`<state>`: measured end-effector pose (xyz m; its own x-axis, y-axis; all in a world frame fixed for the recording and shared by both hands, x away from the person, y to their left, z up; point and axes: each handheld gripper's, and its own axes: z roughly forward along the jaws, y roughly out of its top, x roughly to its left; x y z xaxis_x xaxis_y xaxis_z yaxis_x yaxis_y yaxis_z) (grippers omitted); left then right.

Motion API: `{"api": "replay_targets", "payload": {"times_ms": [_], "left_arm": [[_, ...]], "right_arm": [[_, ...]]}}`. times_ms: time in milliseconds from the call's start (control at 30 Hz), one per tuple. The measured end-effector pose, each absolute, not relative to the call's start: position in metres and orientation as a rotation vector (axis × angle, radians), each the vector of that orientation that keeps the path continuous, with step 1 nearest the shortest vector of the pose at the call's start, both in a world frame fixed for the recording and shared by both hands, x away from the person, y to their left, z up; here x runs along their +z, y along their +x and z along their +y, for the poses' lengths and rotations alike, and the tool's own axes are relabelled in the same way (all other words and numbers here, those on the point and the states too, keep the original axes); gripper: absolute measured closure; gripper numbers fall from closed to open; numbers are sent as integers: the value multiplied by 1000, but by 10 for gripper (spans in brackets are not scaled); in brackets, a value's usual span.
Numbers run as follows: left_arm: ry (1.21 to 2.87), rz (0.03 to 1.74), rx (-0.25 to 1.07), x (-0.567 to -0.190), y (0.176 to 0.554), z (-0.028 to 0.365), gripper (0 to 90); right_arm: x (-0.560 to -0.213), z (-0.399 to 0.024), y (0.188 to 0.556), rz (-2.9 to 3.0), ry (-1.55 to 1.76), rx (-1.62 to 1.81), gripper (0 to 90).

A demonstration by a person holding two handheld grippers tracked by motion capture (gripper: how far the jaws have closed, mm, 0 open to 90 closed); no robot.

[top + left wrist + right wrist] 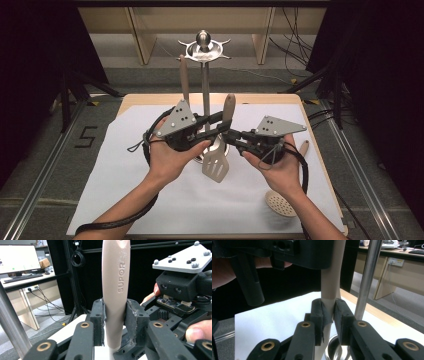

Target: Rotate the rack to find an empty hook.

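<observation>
A slotted spatula [216, 167] with a beige handle stands nearly upright in front of the metal utensil stand [205, 95]. Its head hangs low over the stand's round base. My left gripper [223, 118] comes in from the left and is shut on the upper part of the handle [116, 277], pads [101, 315] pressed on both sides. My right gripper [229, 135] comes in from the right and is shut on the same handle [332, 277] lower down, just above the stand's base [334, 350]. The stand's pole [367, 277] rises close behind the handle.
A second beige-handled utensil [184, 75] hangs from the stand's hooked top [203, 49]. A perforated skimmer [280, 202] lies on the white sheet [125, 165] near the table's right front edge. Dark frames flank the table.
</observation>
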<state>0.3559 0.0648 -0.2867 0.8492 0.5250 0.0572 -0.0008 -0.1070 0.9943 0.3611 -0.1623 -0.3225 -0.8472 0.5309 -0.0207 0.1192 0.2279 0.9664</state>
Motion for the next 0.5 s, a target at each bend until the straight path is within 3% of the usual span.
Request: {"api": "replay_targets", "payload": {"times_ms": [200, 300, 500], "left_arm": [[1643, 433, 493, -284, 352, 64, 699], [1659, 453, 514, -284, 353, 64, 700], [1642, 506, 541, -284, 356, 68, 702]], "right_arm": [[-322, -161, 361, 2177, 618, 1674, 787], [-322, -159, 360, 2166, 644, 1681, 676], [-321, -164, 356, 2121, 646, 1648, 625]]}}
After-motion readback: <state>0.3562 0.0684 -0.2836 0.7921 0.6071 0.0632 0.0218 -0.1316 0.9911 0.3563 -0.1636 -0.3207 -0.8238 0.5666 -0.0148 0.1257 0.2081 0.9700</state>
